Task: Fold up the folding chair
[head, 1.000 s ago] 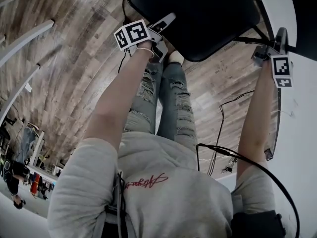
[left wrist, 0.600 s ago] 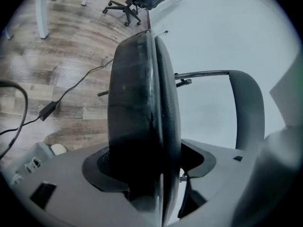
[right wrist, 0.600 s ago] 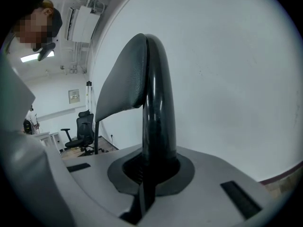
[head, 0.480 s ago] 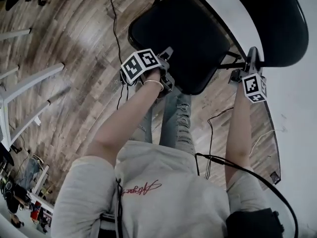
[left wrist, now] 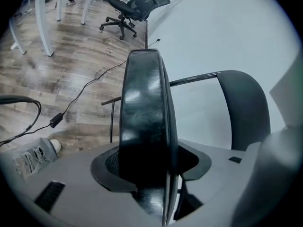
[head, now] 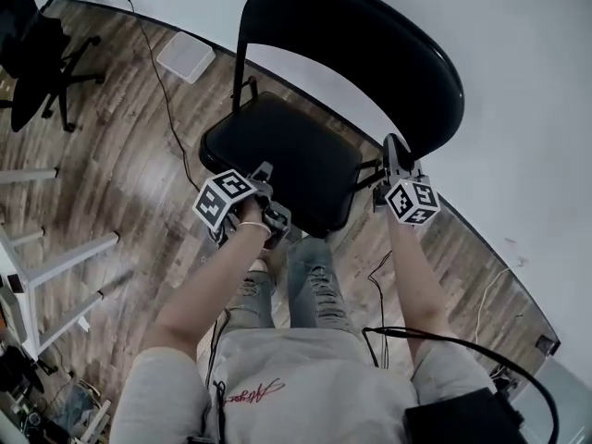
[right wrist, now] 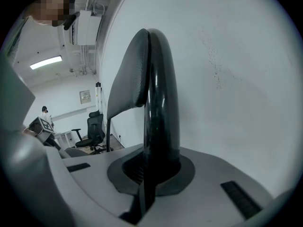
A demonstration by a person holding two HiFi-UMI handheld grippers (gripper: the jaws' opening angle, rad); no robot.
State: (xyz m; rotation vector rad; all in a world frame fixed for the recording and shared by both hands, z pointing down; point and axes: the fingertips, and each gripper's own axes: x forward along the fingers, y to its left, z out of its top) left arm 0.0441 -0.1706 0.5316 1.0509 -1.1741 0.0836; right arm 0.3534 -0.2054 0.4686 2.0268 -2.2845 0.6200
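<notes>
We are standing over the folding chair (head: 351,54), which is sitting opened out on the wooden floor (head: 120,128) close to the white wall (head: 518,81). Our left gripper (head: 265,177) is closing its jaws over the front edge of the seat (head: 277,146), and no gap is showing beside it. Our right gripper (head: 395,148) is lying against the frame just below the backrest (head: 407,91), jaws together with nothing between them. We are judging that the fold is only beginning. To do it well, we should be taking a deep bite on the seat edge and swinging it up in an arc toward the backrest. The right gripper should be bracing the frame so the legs are not skating across the floor.
</notes>
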